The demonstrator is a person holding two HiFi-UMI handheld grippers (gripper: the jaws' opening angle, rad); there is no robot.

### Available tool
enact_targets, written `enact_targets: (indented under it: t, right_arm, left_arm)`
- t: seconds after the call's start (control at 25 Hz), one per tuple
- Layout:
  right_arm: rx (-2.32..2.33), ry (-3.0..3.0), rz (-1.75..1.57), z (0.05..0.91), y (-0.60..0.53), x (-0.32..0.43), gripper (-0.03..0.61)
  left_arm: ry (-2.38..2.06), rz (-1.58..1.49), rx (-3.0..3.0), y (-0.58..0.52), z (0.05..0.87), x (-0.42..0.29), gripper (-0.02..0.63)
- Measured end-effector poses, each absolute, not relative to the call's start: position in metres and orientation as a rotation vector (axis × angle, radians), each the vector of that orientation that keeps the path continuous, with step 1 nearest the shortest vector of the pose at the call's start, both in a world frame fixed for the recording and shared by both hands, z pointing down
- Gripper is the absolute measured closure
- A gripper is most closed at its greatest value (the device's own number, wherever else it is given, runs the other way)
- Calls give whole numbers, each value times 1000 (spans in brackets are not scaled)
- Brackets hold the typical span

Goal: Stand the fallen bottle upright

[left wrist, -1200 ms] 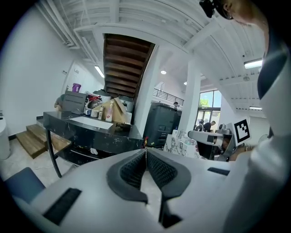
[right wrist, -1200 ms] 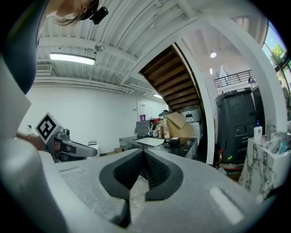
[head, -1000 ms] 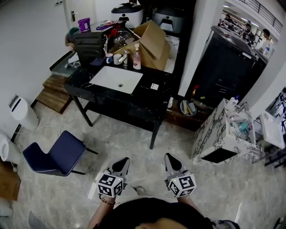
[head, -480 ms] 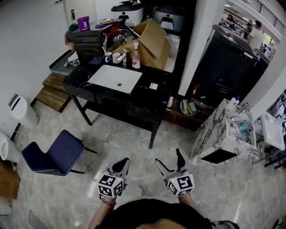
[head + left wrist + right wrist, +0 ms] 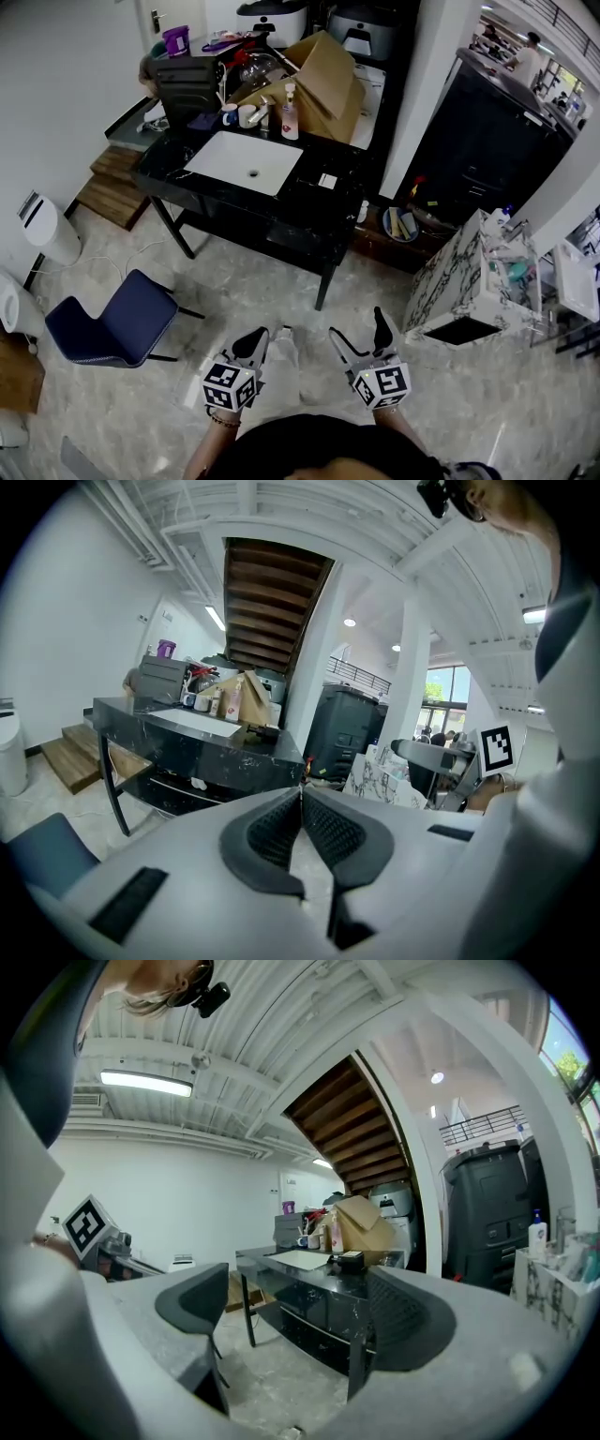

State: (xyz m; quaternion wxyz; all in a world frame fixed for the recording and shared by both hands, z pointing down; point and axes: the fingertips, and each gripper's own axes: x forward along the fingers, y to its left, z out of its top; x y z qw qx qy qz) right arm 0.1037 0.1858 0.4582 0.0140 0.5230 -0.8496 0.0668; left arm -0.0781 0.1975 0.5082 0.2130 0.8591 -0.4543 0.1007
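Observation:
From across the marble floor I face a black table (image 5: 309, 211) with a white sink (image 5: 246, 161). A pale pump bottle (image 5: 289, 112) stands upright at the table's back, beside a cardboard box; the right gripper view shows this pump bottle (image 5: 335, 1232) too. I cannot pick out a fallen bottle. My left gripper (image 5: 253, 339) is low in the head view, well short of the table. In its own view the left gripper (image 5: 301, 797) is shut with nothing in it. My right gripper (image 5: 358, 328) has just been opening. In its own view the right gripper (image 5: 300, 1309) is open wide and empty.
A blue chair (image 5: 122, 319) stands on the floor to the left. A marble-patterned cabinet (image 5: 459, 272) is at the right, and a dark cabinet (image 5: 478, 150) stands behind it. An open cardboard box (image 5: 323, 84) and clutter fill the table's back. Wooden steps (image 5: 112, 192) lie at the far left.
The right gripper's jaws went from shut to wide open. Both grippers edged forward toward the table. The left gripper stayed shut.

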Motion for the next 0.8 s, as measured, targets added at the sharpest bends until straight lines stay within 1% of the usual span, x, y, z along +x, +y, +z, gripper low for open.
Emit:
enact_targets:
  t: [0.24, 0.4, 0.8]
  right_arm:
    - [1679, -2635, 143, 454, 147, 113, 120]
    - [1710, -2628, 169, 457, 110, 115, 120]
    - [1736, -2599, 146, 447, -18, 111, 120]
  left_arm:
    - [-1240, 278, 2388, 154, 513, -76, 611]
    - [-1230, 282, 2409, 113, 511, -76, 611]
    - [-1176, 270, 2435, -16, 502, -77, 611]
